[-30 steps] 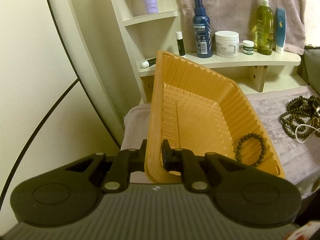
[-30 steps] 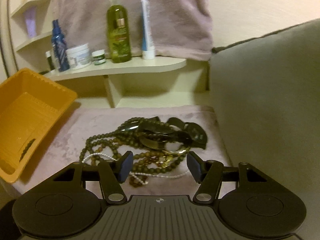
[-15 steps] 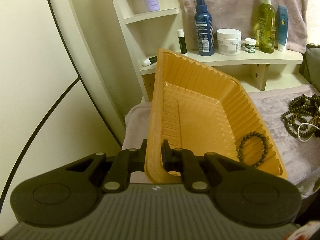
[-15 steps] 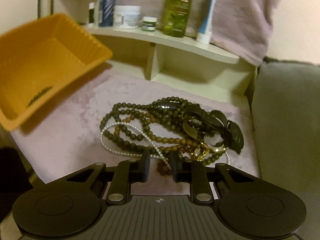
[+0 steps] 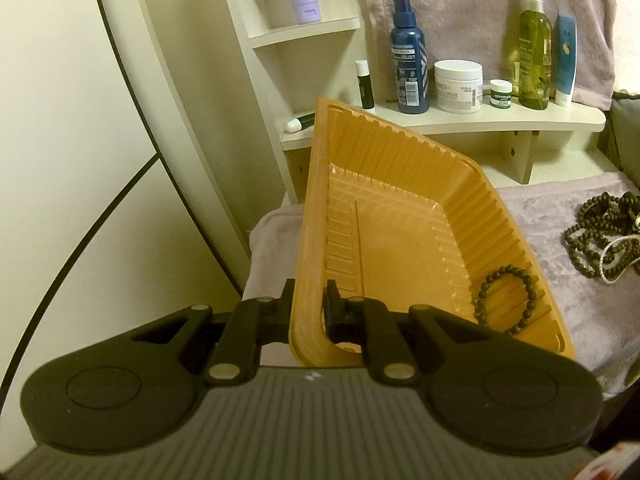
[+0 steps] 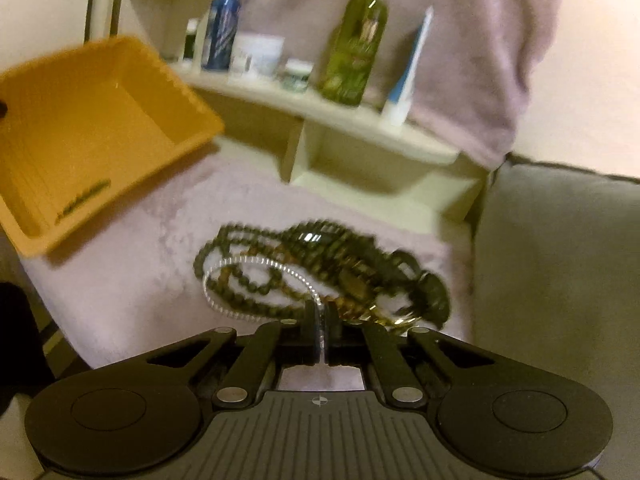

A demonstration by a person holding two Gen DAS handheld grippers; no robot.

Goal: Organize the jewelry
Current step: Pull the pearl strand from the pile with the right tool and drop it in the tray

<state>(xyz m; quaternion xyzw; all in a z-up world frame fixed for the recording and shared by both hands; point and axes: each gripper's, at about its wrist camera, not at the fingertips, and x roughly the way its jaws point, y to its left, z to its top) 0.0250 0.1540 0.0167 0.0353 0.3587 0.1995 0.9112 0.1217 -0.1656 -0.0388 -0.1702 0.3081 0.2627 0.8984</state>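
On the mauve cloth (image 6: 132, 280), the right hand-held gripper (image 6: 321, 322) has just closed on the white pearl strand (image 6: 256, 266) in the tangled jewelry pile (image 6: 320, 268). Lifting could drag snagged wooden beads along. The left hand-held gripper (image 5: 308, 308) clamps the tilted orange tray's (image 5: 400, 160) wall; its beaded bracelet (image 5: 508, 300) might slide out.

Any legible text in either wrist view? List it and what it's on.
No text reads with certainty.
blue spray bottle: barcode and print, too small to read.
white jar: label too small.
small green jar: label too small.
Right wrist view: every label is motion-blurred.
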